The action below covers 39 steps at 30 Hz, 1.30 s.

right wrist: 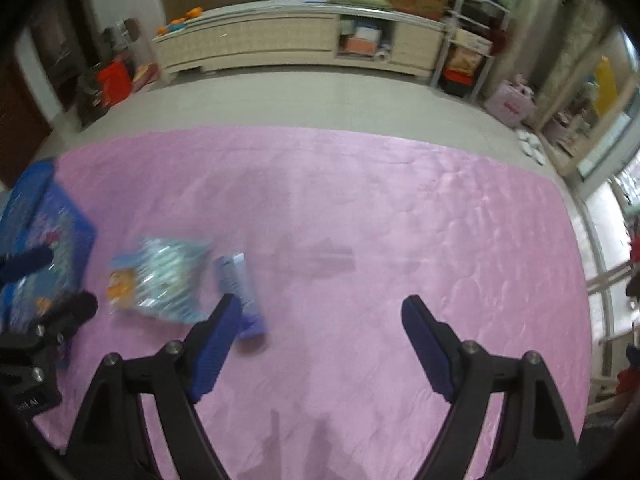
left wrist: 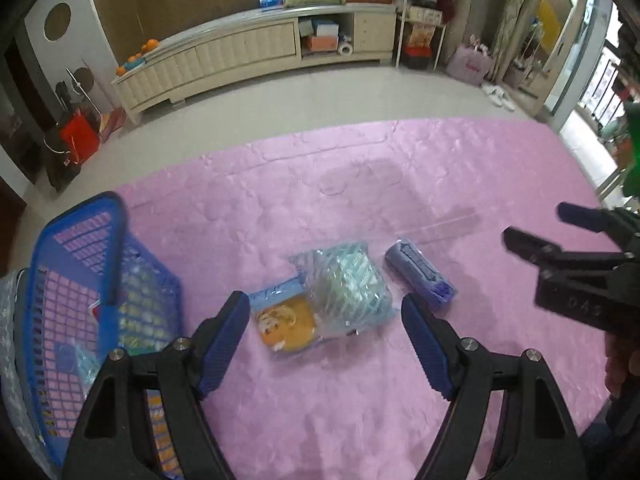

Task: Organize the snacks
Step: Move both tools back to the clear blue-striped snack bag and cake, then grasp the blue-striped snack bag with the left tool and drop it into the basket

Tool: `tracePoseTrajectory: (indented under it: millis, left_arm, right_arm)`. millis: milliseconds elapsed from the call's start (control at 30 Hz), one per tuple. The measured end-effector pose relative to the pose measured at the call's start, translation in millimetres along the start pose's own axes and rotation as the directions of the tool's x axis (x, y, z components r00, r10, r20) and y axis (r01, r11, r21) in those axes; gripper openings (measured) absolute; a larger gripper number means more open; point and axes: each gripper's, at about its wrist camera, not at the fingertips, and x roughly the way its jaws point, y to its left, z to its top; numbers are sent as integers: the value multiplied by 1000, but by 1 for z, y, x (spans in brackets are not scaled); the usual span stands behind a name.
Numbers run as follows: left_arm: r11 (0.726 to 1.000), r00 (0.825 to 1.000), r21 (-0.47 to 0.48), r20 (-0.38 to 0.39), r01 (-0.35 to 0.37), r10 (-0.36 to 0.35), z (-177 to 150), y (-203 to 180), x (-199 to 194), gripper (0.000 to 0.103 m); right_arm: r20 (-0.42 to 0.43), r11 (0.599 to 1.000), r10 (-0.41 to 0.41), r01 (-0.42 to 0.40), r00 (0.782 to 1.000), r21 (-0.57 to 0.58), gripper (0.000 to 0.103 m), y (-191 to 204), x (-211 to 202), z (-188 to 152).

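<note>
A clear blue snack bag (left wrist: 320, 300) (right wrist: 160, 280) with an orange cartoon print lies on the pink cloth (left wrist: 360, 200) (right wrist: 360, 200). My left gripper (left wrist: 322, 316) hangs open right over it, its jaws on either side and not touching. A purple snack pack (left wrist: 420, 274) (right wrist: 238, 288) lies just right of the bag. A blue mesh basket (left wrist: 100, 280) (right wrist: 44, 240) with several snacks inside stands at the left. My right gripper (right wrist: 322, 316) (left wrist: 532, 224) is open and empty over bare cloth, to the right of the purple pack.
The pink cloth ends at a grey tiled floor (left wrist: 320, 92). A long cream cabinet (left wrist: 256, 48) stands against the far wall. Red and black bags (left wrist: 76, 140) sit on the floor at the left. A person's hand (left wrist: 624, 364) holds the right gripper.
</note>
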Motion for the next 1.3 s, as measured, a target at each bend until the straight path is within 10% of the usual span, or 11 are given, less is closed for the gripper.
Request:
tracePoseTrajectory:
  millis: [600,933,1300]
  left_arm:
    - [999,987,17,-157,-28,30,16,-31,81,77]
    - [1000,981,-16,-192,23,-26,9,-31,84,57]
    - [1000,998,-2,-62,26,-26,1,-16,29,56]
  right_arm:
    - [-132,988,117,-103,984,114,85,-16,54,-13]
    - [-117,968,208,-187,971,168,85,-29,49,-12]
    - [-109,960,249,-230,962,162,85,-16,36,-13]
